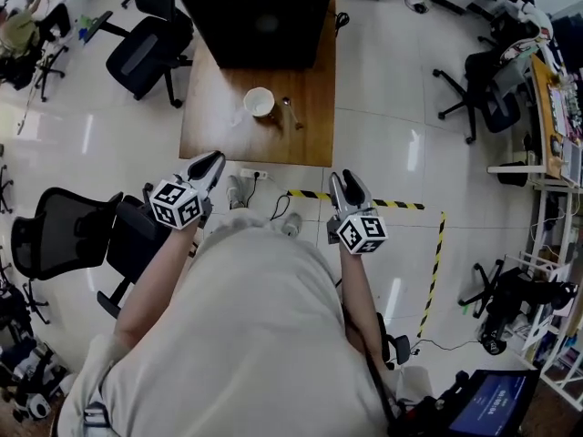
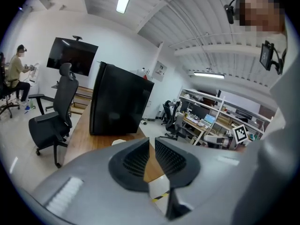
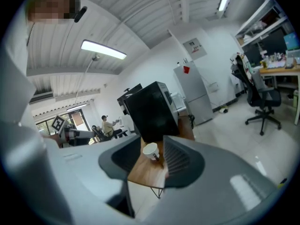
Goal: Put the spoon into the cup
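A white cup (image 1: 260, 102) stands on the wooden table (image 1: 214, 126), with a small spoon (image 1: 290, 109) lying on the wood just to its right. Both grippers hang in the air short of the table's near edge, well away from the cup and spoon. My left gripper (image 1: 209, 164) points at the table's near left part; its jaws are a narrow gap apart and empty. My right gripper (image 1: 346, 188) is open and empty. In the right gripper view the cup (image 3: 151, 151) shows far off between the jaws. In the left gripper view the cup's rim (image 2: 118, 142) peeks over the left jaw.
A big black box (image 1: 260, 16) fills the table's far end. One black office chair (image 1: 146, 51) stands left of the table and another (image 1: 64, 230) beside my left arm. Yellow-black tape (image 1: 401, 205) marks the floor, and a power strip (image 1: 250, 173) lies by the table's near edge.
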Demonstrator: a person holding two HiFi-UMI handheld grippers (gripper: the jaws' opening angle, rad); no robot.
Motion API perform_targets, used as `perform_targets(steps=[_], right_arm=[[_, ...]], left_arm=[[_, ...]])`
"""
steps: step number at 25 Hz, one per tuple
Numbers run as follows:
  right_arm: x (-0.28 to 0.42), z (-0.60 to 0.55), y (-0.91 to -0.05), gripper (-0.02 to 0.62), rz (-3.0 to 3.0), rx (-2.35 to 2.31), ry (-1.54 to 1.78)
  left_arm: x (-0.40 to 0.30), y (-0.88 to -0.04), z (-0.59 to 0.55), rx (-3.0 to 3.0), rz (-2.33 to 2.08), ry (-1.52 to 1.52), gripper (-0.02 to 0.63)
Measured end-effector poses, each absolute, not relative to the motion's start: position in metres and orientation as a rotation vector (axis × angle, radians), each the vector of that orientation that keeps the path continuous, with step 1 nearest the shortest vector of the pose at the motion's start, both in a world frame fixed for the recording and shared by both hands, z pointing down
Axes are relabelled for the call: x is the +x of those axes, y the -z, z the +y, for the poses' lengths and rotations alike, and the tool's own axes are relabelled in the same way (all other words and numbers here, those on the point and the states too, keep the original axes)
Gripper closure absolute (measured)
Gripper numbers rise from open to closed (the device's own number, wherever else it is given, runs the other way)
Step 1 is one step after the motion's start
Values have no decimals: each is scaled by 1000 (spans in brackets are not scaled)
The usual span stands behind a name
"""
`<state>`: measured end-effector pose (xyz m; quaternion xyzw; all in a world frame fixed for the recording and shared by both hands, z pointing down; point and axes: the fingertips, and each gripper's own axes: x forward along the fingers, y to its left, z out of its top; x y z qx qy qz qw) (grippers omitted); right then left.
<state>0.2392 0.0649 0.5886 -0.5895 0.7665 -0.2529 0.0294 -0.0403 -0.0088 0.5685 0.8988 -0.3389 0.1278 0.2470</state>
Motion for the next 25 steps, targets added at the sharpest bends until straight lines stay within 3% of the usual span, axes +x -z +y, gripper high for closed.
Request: perform_targets(steps=[25], right_arm=[[167,-16,-599,456,2257,-2213,849]], left_arm=[[-65,-576,-121,2570,-444,-355,588]])
